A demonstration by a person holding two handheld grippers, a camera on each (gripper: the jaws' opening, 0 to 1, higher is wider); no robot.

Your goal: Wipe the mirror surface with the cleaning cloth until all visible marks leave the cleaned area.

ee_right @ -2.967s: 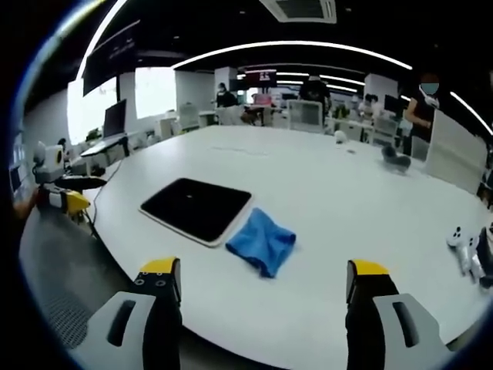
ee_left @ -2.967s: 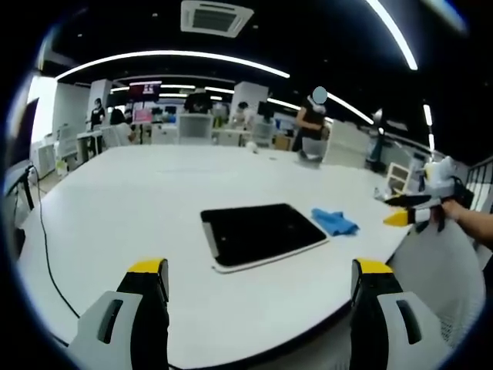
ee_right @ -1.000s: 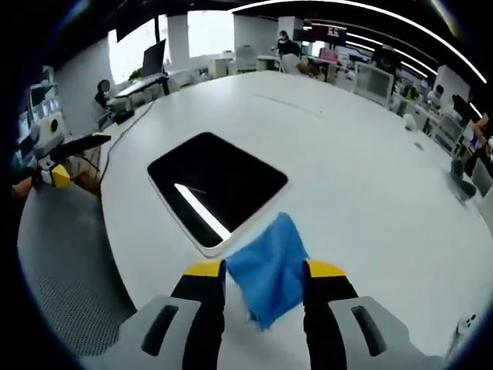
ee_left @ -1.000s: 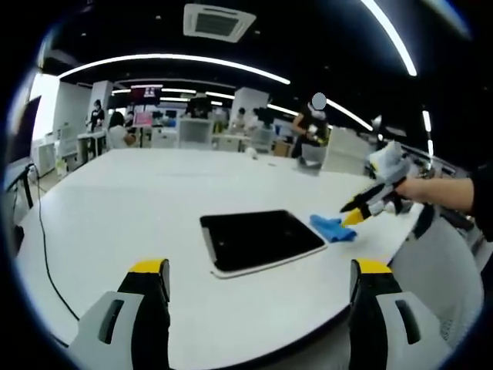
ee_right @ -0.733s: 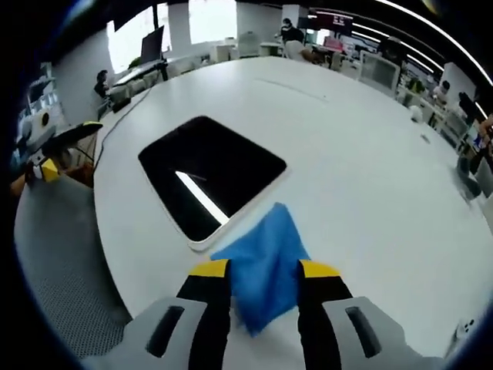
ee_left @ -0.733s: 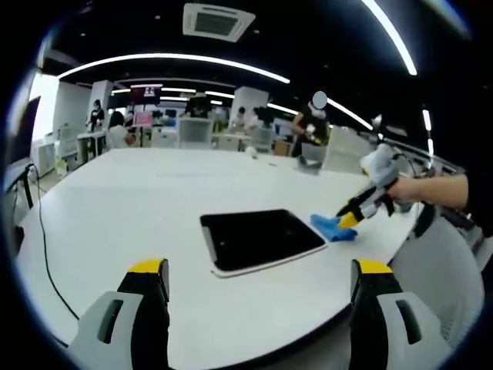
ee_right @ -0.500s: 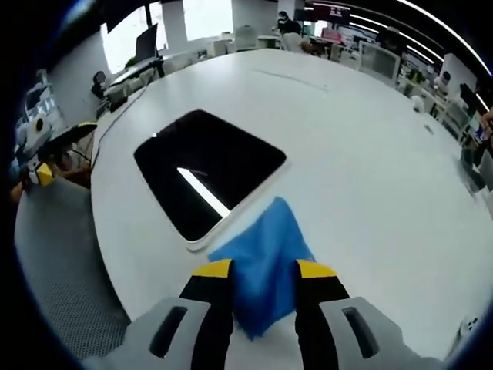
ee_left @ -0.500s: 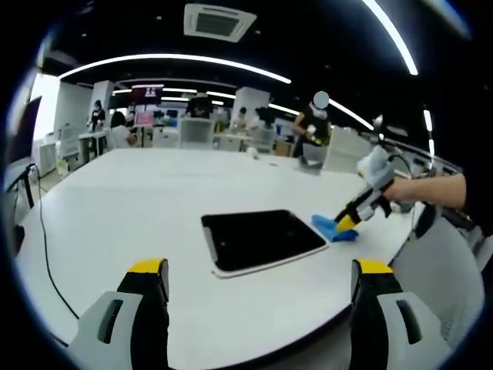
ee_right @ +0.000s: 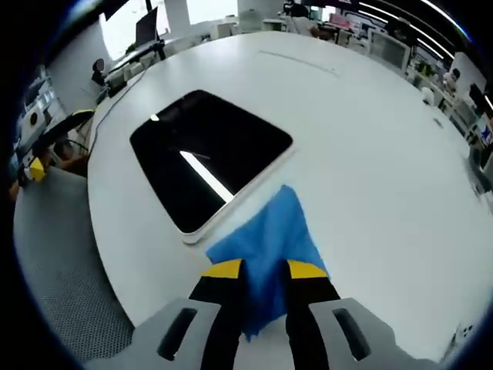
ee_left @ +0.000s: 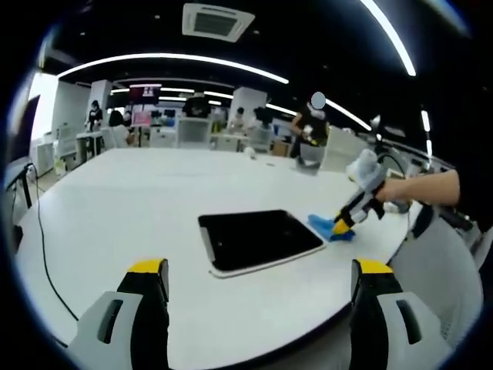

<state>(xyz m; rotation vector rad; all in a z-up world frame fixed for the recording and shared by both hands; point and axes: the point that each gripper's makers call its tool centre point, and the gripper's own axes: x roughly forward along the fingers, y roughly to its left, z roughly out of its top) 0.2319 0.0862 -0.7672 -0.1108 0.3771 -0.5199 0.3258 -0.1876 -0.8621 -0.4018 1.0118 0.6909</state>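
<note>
A dark rectangular mirror (ee_left: 258, 237) with a white rim lies flat on the white round table (ee_left: 115, 200). A blue cleaning cloth (ee_left: 327, 226) rests at its right edge. My right gripper (ee_left: 343, 223), held by a hand, presses down onto that cloth. In the right gripper view the cloth (ee_right: 269, 231) is bunched between the narrowed jaws of my right gripper (ee_right: 264, 270), just off the corner of the mirror (ee_right: 208, 158). My left gripper (ee_left: 259, 268) hovers open before the table's near edge, well short of the mirror, and also shows as the left gripper (ee_right: 46, 146) at the far left.
A thin black cable (ee_left: 42, 239) trails over the table's left side. Office desks, monitors and people stand far behind the table. A small white object (ee_left: 250, 146) sits at the far edge. A grey mesh surface (ee_right: 54, 254) lies beside the table (ee_right: 370, 154).
My right gripper has come down from the table's side onto the blue cloth, and its jaws have narrowed around the fabric. The left gripper has stayed in place.
</note>
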